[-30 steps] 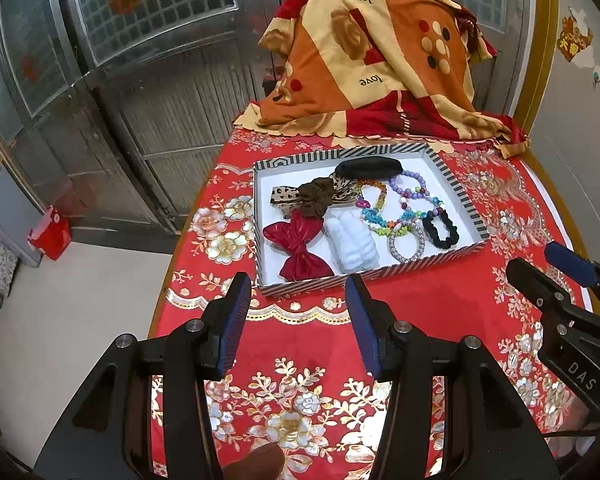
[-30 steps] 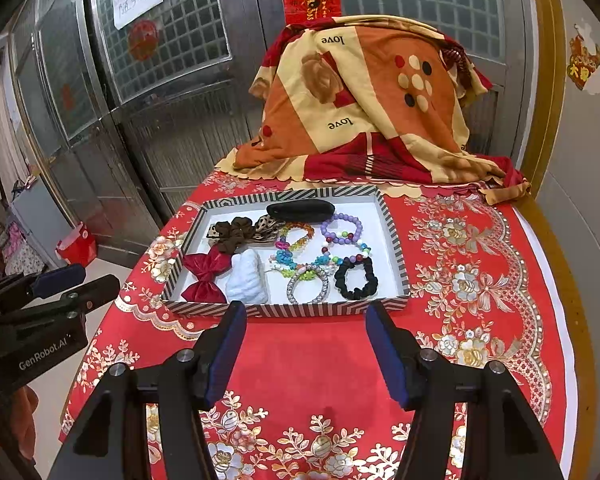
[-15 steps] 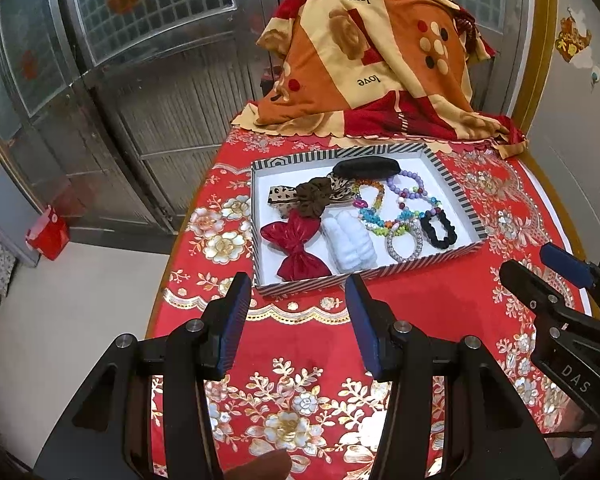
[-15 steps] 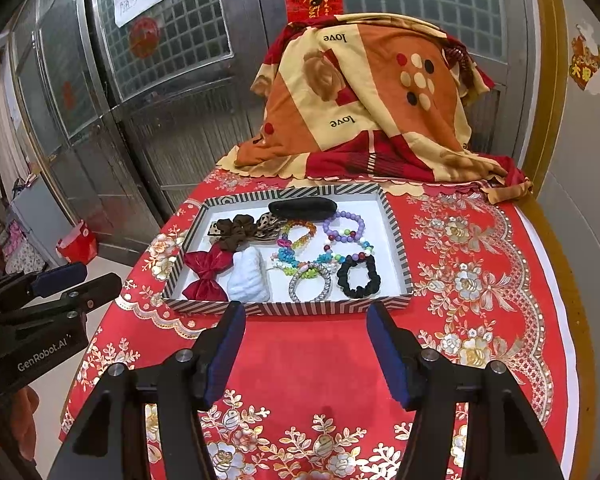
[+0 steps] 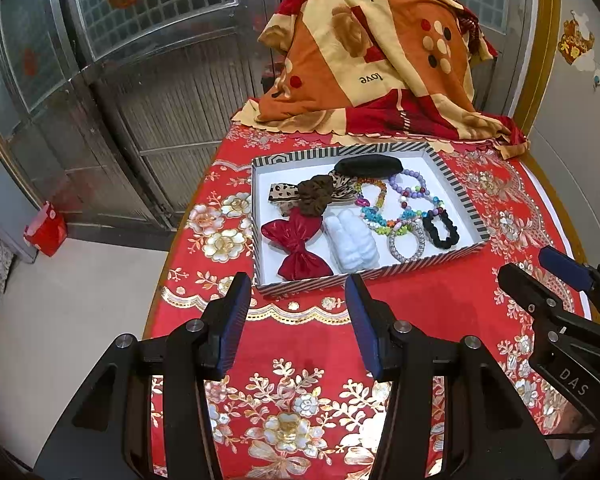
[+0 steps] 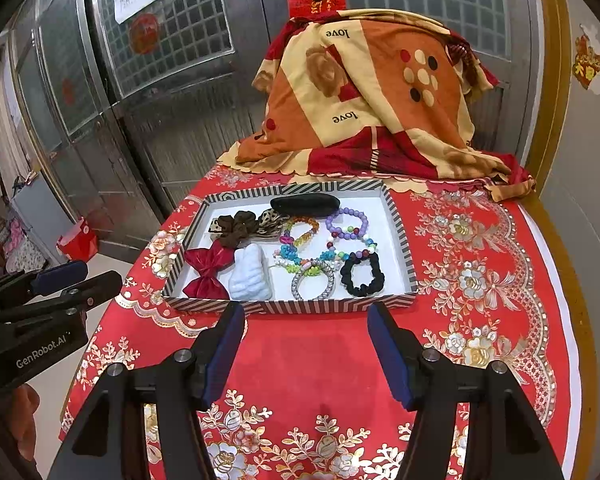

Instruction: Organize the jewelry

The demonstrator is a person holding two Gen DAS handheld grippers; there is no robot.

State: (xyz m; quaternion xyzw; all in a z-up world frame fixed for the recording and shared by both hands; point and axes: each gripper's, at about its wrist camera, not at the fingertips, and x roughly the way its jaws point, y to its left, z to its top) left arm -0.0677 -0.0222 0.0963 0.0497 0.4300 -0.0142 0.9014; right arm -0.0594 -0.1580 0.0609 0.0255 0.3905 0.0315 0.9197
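A striped-rim white tray (image 5: 452,257) (image 6: 396,302) lies on the red floral tablecloth. In it are a red bow (image 5: 296,246) (image 6: 206,270), a white clip (image 5: 354,245) (image 6: 250,274), a brown scrunchie (image 5: 316,194) on a leopard bow, a black oval case (image 5: 368,166) (image 6: 305,203), several bead bracelets (image 5: 414,192) (image 6: 346,222), a silver ring band (image 6: 313,285) and a black scrunchie (image 5: 441,231) (image 6: 361,274). My left gripper (image 5: 298,320) hovers open short of the tray's near edge, nothing between its fingers. My right gripper (image 6: 306,354) is likewise open and empty in front of the tray.
A patterned orange and red blanket (image 5: 376,64) (image 6: 372,92) is heaped at the table's far end. Metal doors (image 5: 140,60) stand behind and to the left, where the table edge drops to the floor. A red bag (image 5: 46,229) sits on the floor.
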